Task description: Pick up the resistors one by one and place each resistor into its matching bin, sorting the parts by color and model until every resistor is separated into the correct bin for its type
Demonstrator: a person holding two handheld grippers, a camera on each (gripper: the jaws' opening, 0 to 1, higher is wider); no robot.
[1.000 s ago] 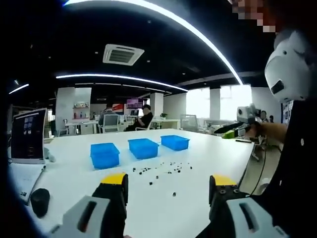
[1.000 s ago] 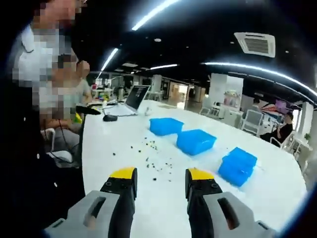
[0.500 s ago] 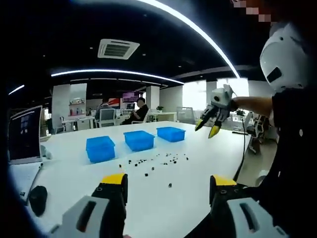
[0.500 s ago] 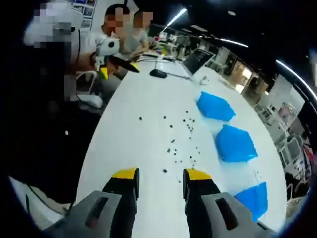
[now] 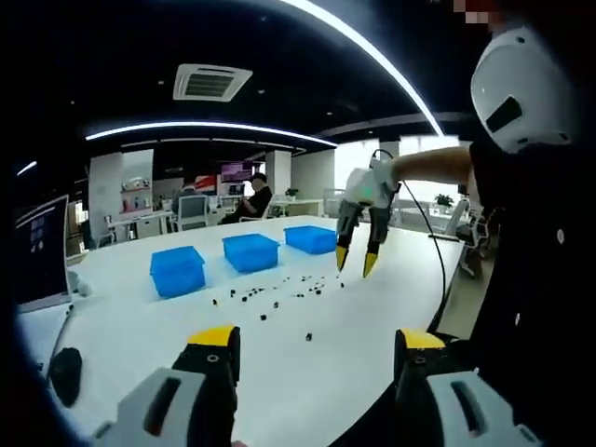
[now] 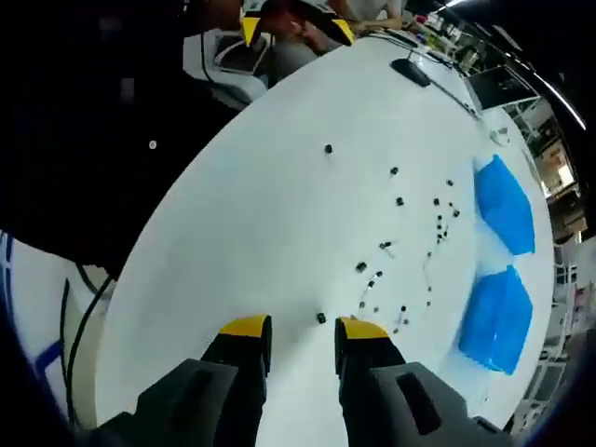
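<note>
Small dark resistors (image 5: 270, 298) lie scattered on the white table (image 5: 140, 326), in front of three blue bins (image 5: 177, 270) (image 5: 251, 251) (image 5: 312, 239). My left gripper (image 5: 317, 340) is open above the table's near edge, holding nothing. My right gripper (image 5: 357, 264) points down with its yellow tips apart, just right of the scatter. In the right gripper view the right gripper (image 6: 303, 328) is open close over the table (image 6: 242, 214), and one resistor (image 6: 320, 318) lies just past the gap between its tips. More resistors (image 6: 400, 200) spread toward two blue bins (image 6: 506, 203) (image 6: 496, 317).
A laptop (image 5: 37, 251) and a black mouse (image 5: 63, 375) sit at the table's left end, the mouse (image 6: 410, 73) also far off in the right gripper view. The left gripper's yellow tips (image 6: 250, 28) show at the table's far edge. A person's dark sleeve fills the right side.
My right gripper has swung down from mid-air to just above the table beside the resistors, now with one resistor at its tips. The left gripper has stayed nearly still.
</note>
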